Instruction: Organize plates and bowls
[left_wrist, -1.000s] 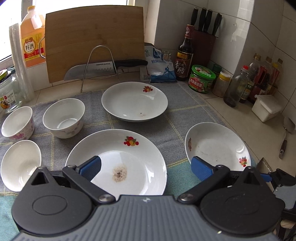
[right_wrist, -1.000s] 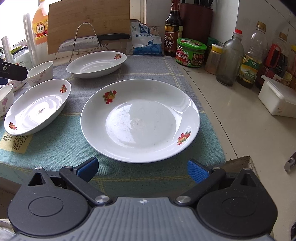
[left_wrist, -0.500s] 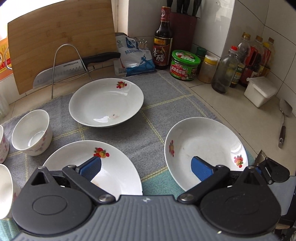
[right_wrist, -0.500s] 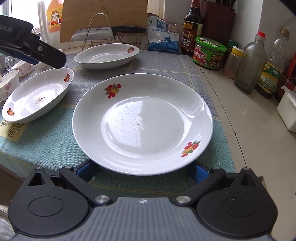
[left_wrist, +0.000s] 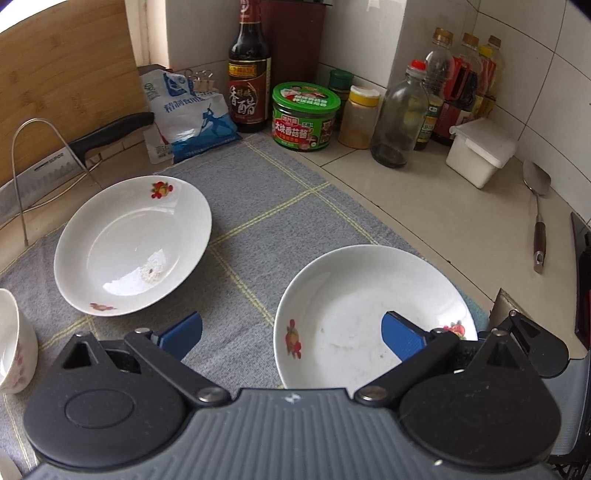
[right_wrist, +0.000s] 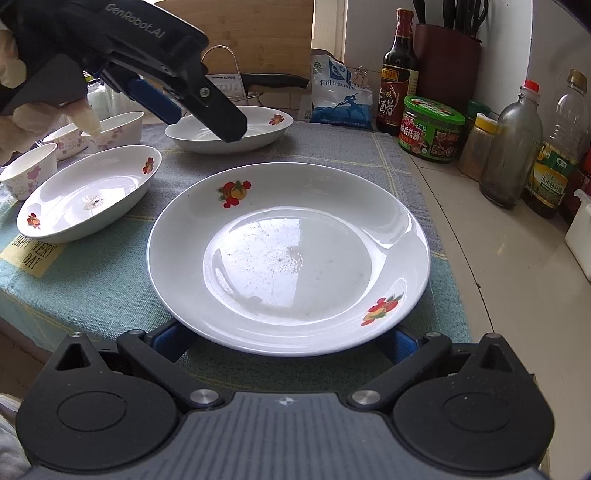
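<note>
Two open grippers, neither gripping: right gripper (right_wrist: 284, 338) spread wide with the flat fruit-print plate (right_wrist: 288, 254) overhanging its pads at the mat's (right_wrist: 103, 280) near right corner; left gripper (left_wrist: 291, 334) open above the same plate (left_wrist: 373, 317). Likely trouble: closing without a true rim bite, tipping or skidding glossy china off the counter edge; also colliding with each other

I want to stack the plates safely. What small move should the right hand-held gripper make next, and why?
Probably ease the right hand-held gripper slightly further forward, then close. Its jaws stand open, with the blue fingers tucked beneath the near rim of the large plate, which lies flat on the cloth; a deeper hold seems safer before lifting.
</note>
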